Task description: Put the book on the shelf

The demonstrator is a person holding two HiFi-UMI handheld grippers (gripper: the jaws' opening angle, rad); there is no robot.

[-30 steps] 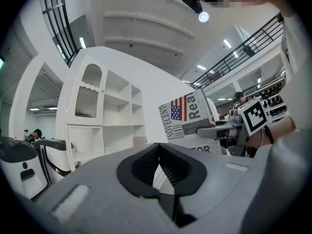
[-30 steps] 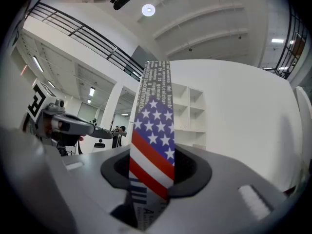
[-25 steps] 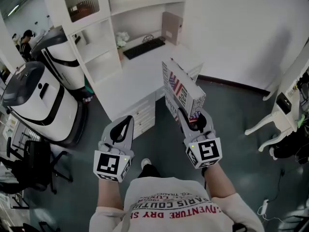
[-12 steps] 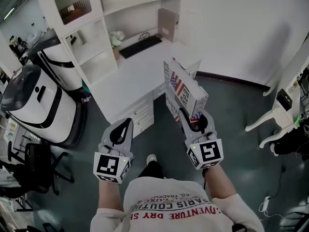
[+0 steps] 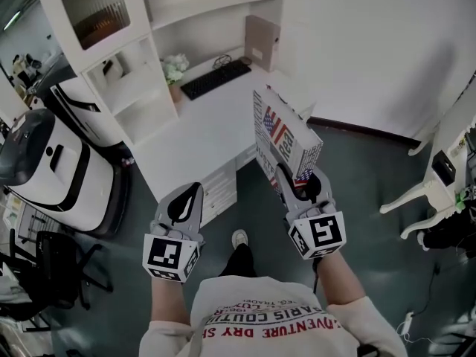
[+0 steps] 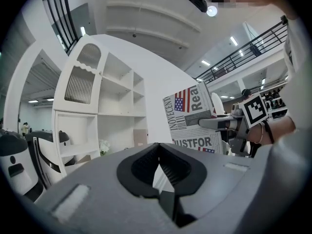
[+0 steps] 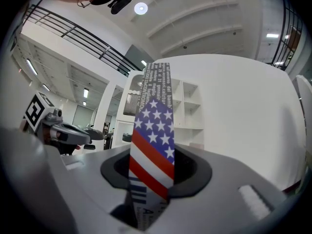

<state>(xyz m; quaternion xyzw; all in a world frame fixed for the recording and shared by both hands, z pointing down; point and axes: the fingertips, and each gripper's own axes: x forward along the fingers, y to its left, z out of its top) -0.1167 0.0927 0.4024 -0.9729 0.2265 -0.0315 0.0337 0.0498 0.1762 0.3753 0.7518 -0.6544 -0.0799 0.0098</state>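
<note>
The right gripper (image 5: 301,178) is clamped on the bottom edge of the book (image 5: 282,129). In the right gripper view the flag-printed spine stands upright between its jaws (stars above, stripes below). The book rises ahead of this gripper, off every surface. Its newsprint-patterned cover faces the left gripper (image 5: 195,188).

The left gripper is held level beside the right one and well apart from it. Its jaws are drawn together with nothing between them.

Ahead of both grippers stands a white desk (image 5: 197,129), with the shelf (image 5: 123,80) rising along its left side and back. The book hangs in front of the desk's right corner, clear of the shelf.

At the back of the desk, beyond the gap between the grippers, lies a black keyboard (image 5: 217,74). A small bunch of white flowers (image 5: 175,67) stands just to its left. A brown board (image 5: 262,42) leans in the corner beyond the book.

Left of the left gripper stands a large white and black machine (image 5: 52,162). Far to the right of the right gripper is a white chair (image 5: 416,192). Below and between the grippers, a shoe (image 5: 239,238) rests on the dark floor (image 5: 357,169).
</note>
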